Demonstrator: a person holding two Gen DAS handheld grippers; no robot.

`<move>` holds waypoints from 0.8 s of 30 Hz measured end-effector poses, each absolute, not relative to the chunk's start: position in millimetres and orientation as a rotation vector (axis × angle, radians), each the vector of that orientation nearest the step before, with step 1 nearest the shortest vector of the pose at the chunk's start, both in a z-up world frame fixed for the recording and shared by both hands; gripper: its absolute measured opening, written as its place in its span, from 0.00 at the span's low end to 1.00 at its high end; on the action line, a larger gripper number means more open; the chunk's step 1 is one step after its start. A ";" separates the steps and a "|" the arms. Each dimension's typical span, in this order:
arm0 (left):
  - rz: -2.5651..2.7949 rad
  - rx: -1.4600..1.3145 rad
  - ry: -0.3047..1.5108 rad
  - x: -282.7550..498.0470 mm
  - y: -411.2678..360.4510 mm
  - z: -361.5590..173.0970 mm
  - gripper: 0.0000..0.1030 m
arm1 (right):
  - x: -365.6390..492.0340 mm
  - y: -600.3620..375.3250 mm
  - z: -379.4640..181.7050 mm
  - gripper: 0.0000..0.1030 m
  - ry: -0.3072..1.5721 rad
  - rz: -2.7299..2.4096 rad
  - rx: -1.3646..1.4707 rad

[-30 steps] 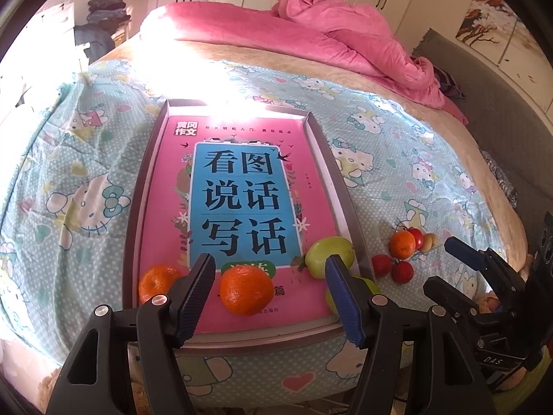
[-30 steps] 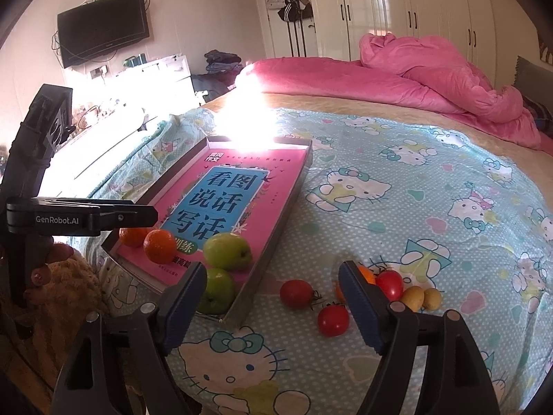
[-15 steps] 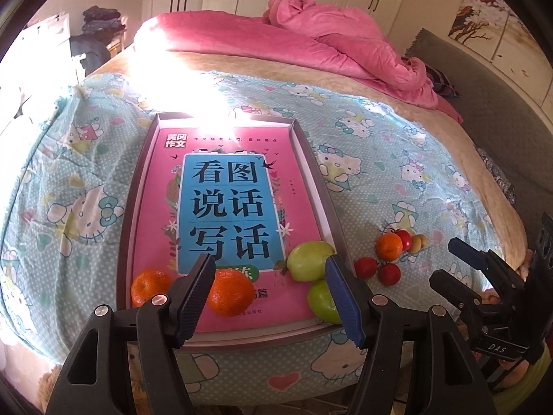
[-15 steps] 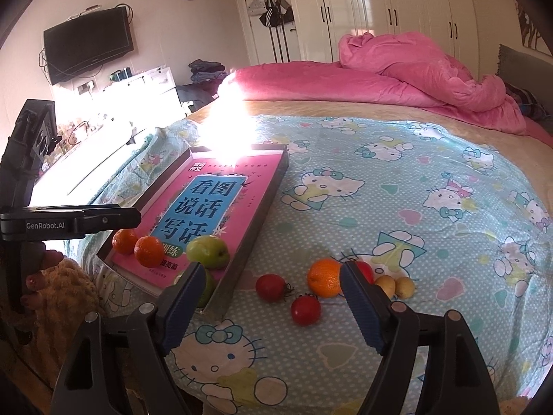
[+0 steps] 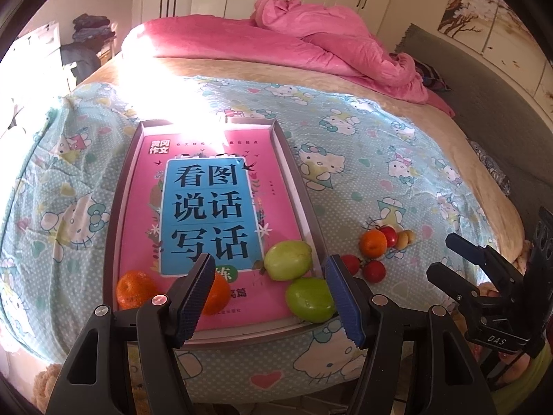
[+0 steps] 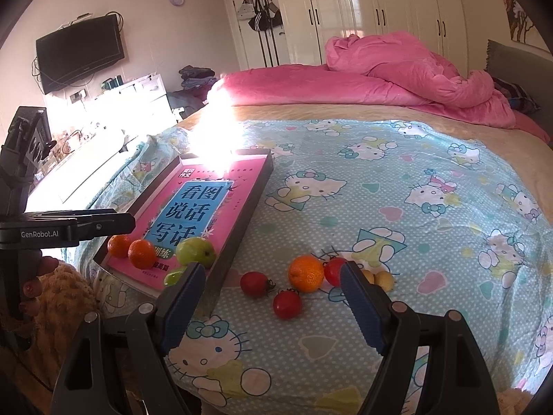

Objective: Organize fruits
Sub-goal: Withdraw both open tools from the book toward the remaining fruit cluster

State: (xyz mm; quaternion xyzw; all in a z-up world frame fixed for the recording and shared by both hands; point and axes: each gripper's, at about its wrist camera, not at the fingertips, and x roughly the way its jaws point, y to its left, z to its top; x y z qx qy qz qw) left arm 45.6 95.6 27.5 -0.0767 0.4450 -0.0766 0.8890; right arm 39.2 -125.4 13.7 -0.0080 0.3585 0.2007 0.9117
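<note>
Grippers L [image 5: 268, 297] & R [image 6: 268, 306] both open, empty, above bed edge w/ tray [image 5: 297, 186], oranges, apples, tomatoes.

we hold our left tongs [image 5: 268, 290] angled downward, jaws parted with nothing between the blue pads. our right tongs [image 6: 271, 299] also tilt down, jaws spread wider and empty. our left hand [image 6: 33, 282] wraps its handle at the left edge of the right wrist view, fingertips [image 6: 29, 288] curled around it.
</note>
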 end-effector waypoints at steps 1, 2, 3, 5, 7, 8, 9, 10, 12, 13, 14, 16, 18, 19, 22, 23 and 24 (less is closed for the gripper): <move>-0.160 -0.156 0.924 45.2 94.2 28.1 0.66 | 39.2 -126.8 14.0 0.78 0.739 0.410 -0.014; -0.165 -0.153 0.924 44.8 91.7 28.8 0.66 | 38.7 -128.4 14.0 0.78 0.740 0.406 -0.011; -0.170 -0.151 0.923 44.4 89.7 29.3 0.66 | 38.6 -129.7 14.1 0.78 0.741 0.404 -0.009; -0.176 -0.145 0.925 43.8 85.5 30.0 0.66 | 38.8 -132.7 14.2 0.79 0.745 0.398 -0.007; -0.183 -0.140 0.926 43.2 81.9 30.1 0.66 | 37.9 -136.2 14.1 0.80 0.745 0.390 -0.003; -0.187 -0.135 0.927 42.8 79.6 30.3 0.66 | 37.8 -137.7 13.6 0.80 0.750 0.387 -0.001; -0.191 -0.131 0.928 42.6 77.2 30.3 0.66 | 37.9 -139.4 12.7 0.80 0.755 0.380 0.001; -0.194 -0.128 0.929 42.4 75.7 30.0 0.66 | 37.9 -140.7 12.1 0.80 0.758 0.376 0.004; -0.201 -0.121 0.933 41.9 71.3 29.6 0.66 | 38.9 -144.1 10.9 0.80 0.767 0.365 0.010; -0.204 -0.118 0.934 41.4 69.6 29.3 0.66 | 39.1 -145.3 10.6 0.80 0.769 0.362 0.014; -0.208 -0.113 0.936 40.9 67.1 29.1 0.66 | 38.9 -146.7 10.4 0.80 0.769 0.359 0.017; -0.214 -0.107 0.939 40.4 64.5 28.8 0.66 | 38.8 -149.8 9.8 0.80 0.770 0.344 0.019; -0.220 -0.100 0.942 40.0 59.9 28.3 0.66 | 40.1 -153.8 9.8 0.80 0.772 0.334 0.031; -0.224 -0.096 0.944 39.7 57.4 28.0 0.66 | 40.9 -156.1 9.8 0.80 0.773 0.329 0.039; -0.238 -0.081 0.948 38.0 49.3 27.6 0.66 | 42.7 -161.2 9.6 0.80 0.777 0.313 0.053; -0.243 -0.077 0.950 37.8 46.8 27.3 0.66 | 43.4 -162.5 9.5 0.80 0.778 0.306 0.053; -0.247 -0.071 0.952 38.0 43.5 26.8 0.66 | 44.2 -164.1 9.2 0.80 0.779 0.298 0.052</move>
